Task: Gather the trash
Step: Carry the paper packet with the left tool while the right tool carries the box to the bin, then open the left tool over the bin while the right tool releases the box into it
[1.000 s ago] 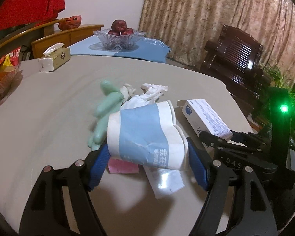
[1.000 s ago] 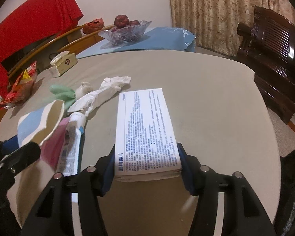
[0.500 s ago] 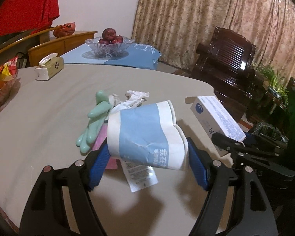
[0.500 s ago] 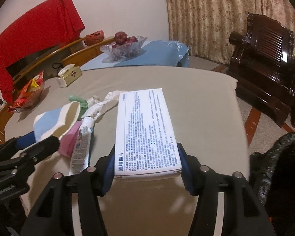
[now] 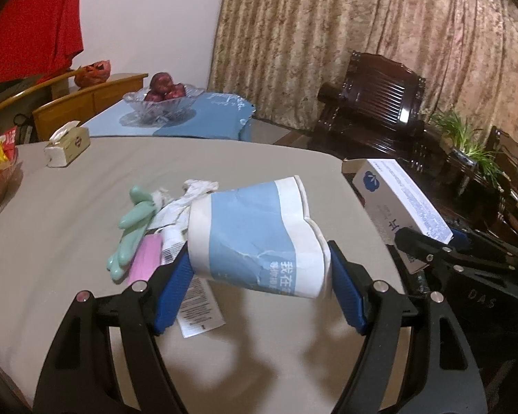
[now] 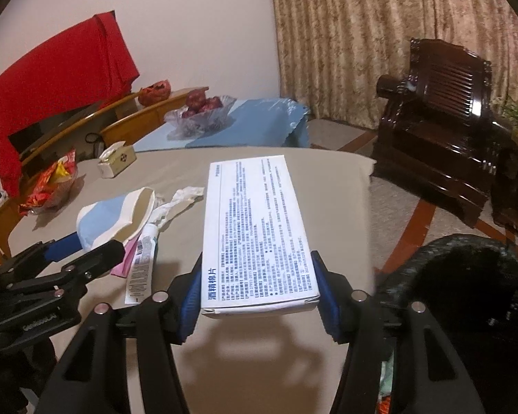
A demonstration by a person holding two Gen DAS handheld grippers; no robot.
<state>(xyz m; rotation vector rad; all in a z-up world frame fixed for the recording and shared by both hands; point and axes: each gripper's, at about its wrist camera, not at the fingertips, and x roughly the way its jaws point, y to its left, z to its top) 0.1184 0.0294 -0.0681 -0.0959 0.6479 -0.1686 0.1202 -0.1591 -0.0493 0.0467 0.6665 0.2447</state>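
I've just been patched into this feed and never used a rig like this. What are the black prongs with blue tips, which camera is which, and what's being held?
These are two hand-held grippers, each with a fisheye camera looking along its two fingers.

In the left wrist view, the left gripper clamps a crushed blue-and-white paper cup, lifted above the table.

In the right wrist view, the right gripper clamps a white printed box. A black trash bag sits low on the right.

Still on the table: a green glove, crumpled tissue, a pink packet and a white tube. Farther back are a tissue box and a fruit bowl.
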